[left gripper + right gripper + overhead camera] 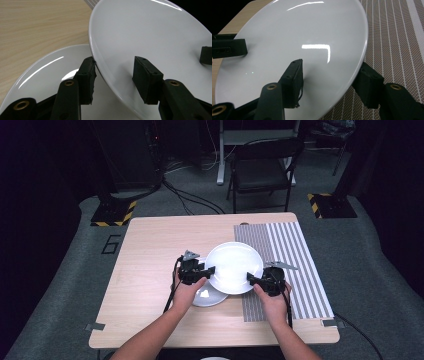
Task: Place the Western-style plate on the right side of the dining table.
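Nearest, the left tool [206,271] and right tool [252,280] are each straddling opposite rims of the large round white plate [233,267], apparently pinching it; it is sitting between them, overlapping the smaller white plate [207,295] on the wooden bench [160,250], partly over the striped mat [292,255] beyond.

Glossy white plate [312,37], matt pale wood table [37,25], woven striped placemat [397,37].

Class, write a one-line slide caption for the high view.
Two hand-held grippers, left and right, hold a white plate over another plate.
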